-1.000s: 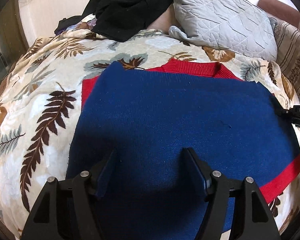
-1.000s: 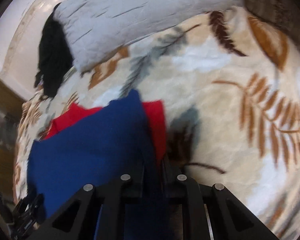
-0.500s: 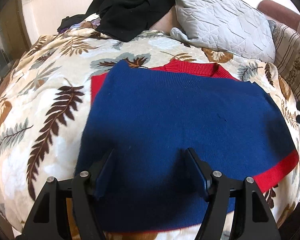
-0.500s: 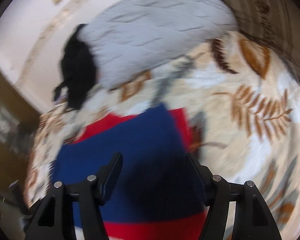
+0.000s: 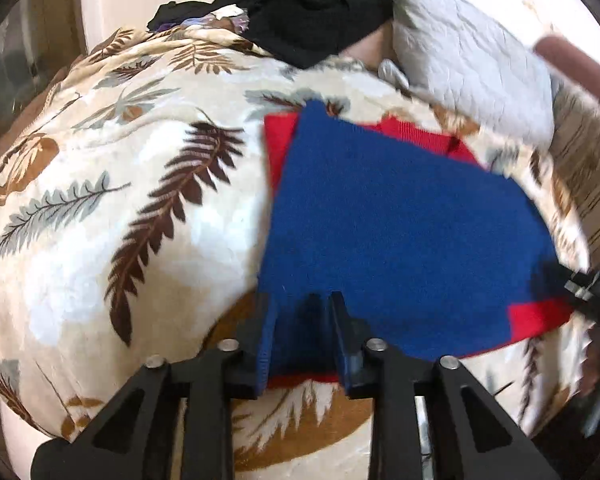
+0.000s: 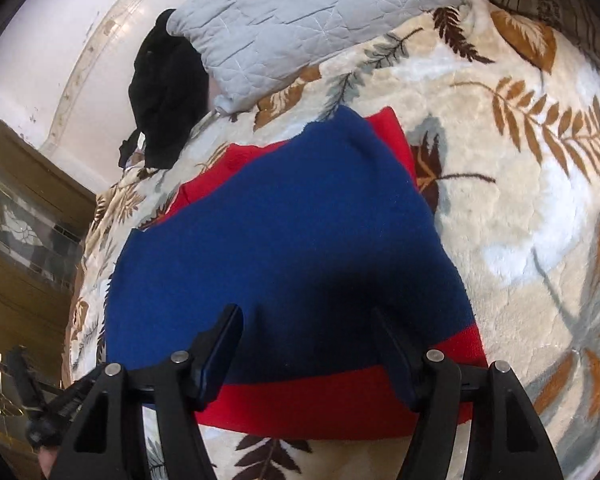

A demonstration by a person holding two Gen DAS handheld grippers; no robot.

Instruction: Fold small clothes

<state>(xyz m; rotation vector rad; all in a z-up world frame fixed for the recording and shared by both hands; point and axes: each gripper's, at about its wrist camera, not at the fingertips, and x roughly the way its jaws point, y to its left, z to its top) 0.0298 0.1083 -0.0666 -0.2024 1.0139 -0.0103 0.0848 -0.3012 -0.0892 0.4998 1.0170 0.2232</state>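
Observation:
A blue knit sweater with red trim lies folded flat on the leaf-patterned blanket. My left gripper sits at the sweater's near left corner; its jaws are closing with the blue edge and red hem between them, not clearly pinched. In the right wrist view the sweater spreads out ahead, its red hem nearest. My right gripper hovers open over that hem, nothing clamped. Each gripper shows in the other's view: the right gripper by the sweater's right corner, the left gripper at the lower left.
A grey quilted pillow and a heap of black clothes lie at the head of the bed. A striped cushion is on the right. Wooden furniture stands beside the bed's left edge.
The right gripper opened, released the sweater's edge and drew back over the hem. The left gripper slid left to the near left corner and its jaws narrowed around the fabric.

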